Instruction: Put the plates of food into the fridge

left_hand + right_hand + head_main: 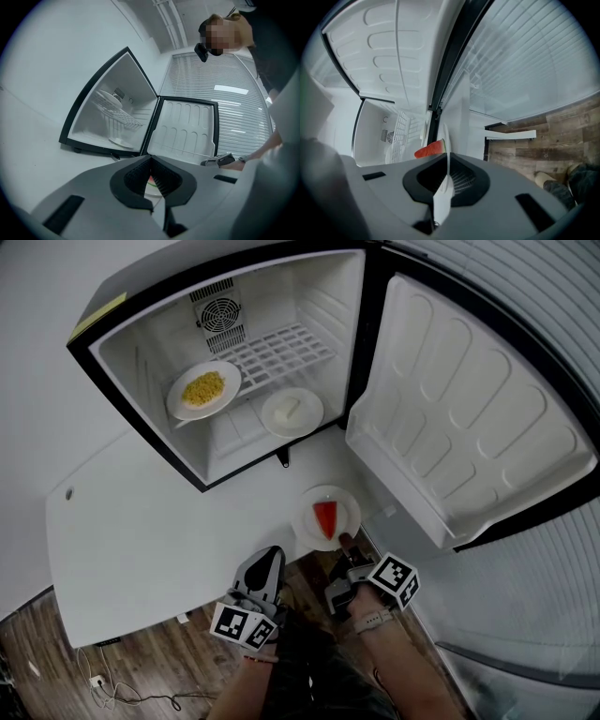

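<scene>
right gripper [446, 164] clamps the near rim of the white round plate carrying red watermelon [307, 521], open black-framed fridge [309, 287] straight ahead; left gripper [151, 159] closed, empty.

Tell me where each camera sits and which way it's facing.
Head view: on the person's head, looking steeply down at the open fridge, the table and both grippers; forearms show.
Left gripper view: on the left gripper, looking along its shut, empty jaws toward the fridge and door; the right hand shows.
Right gripper view: on the right gripper, looking along jaws shut on the plate toward the fridge; a leg shows.
Shared: all three show the fridge and the plate.
</scene>
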Demonstrator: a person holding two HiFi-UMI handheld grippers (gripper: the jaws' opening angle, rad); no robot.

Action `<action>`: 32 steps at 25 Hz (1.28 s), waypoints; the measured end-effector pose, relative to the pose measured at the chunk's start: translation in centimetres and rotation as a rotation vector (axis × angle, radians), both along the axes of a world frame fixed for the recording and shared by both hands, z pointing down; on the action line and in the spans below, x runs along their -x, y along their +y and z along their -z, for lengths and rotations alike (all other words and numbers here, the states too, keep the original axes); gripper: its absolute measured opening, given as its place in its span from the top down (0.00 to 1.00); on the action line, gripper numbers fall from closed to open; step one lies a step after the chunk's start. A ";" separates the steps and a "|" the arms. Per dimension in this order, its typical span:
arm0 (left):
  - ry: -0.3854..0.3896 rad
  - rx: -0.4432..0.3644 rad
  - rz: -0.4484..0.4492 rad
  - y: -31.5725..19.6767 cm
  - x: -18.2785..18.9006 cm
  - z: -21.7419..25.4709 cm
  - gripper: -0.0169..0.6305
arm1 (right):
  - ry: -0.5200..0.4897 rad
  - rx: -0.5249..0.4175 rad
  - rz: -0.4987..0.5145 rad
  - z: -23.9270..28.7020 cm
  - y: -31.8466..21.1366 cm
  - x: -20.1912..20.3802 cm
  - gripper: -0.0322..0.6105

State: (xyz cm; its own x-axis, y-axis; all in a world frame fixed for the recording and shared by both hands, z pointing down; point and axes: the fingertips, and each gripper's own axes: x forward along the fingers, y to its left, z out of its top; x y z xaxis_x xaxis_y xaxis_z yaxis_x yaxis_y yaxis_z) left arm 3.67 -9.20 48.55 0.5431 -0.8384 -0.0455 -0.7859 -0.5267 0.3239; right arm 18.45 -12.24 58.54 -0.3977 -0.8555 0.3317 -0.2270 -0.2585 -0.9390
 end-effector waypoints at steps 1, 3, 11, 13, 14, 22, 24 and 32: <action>0.000 -0.001 0.004 -0.1 0.1 0.0 0.96 | -0.008 0.003 -0.001 0.0 0.1 0.1 0.93; 0.000 -0.003 0.012 -0.2 0.5 0.1 0.96 | -0.014 0.006 0.002 0.0 0.2 0.2 0.93; -0.006 -0.018 0.093 -1.1 3.7 1.2 0.96 | -0.028 0.018 0.079 0.6 0.3 3.1 0.93; -0.008 -0.025 0.115 -1.3 4.6 1.6 0.96 | -0.035 0.018 0.100 0.9 0.1 4.1 0.93; -0.010 -0.029 0.126 -1.3 5.2 1.8 0.96 | -0.039 0.016 0.110 1.1 -0.1 4.7 0.93; -0.031 -0.036 0.243 -2.1 11.2 2.8 0.96 | -0.062 -0.025 0.185 3.6 -3.1 9.5 0.93; -0.033 -0.040 0.268 -2.5 12.9 3.1 0.96 | -0.062 -0.035 0.202 4.3 -4.0 10.8 0.93; -0.045 -0.050 0.333 -5.0 18.1 3.9 0.96 | -0.092 -0.066 0.233 6.7 -7.9 14.9 0.93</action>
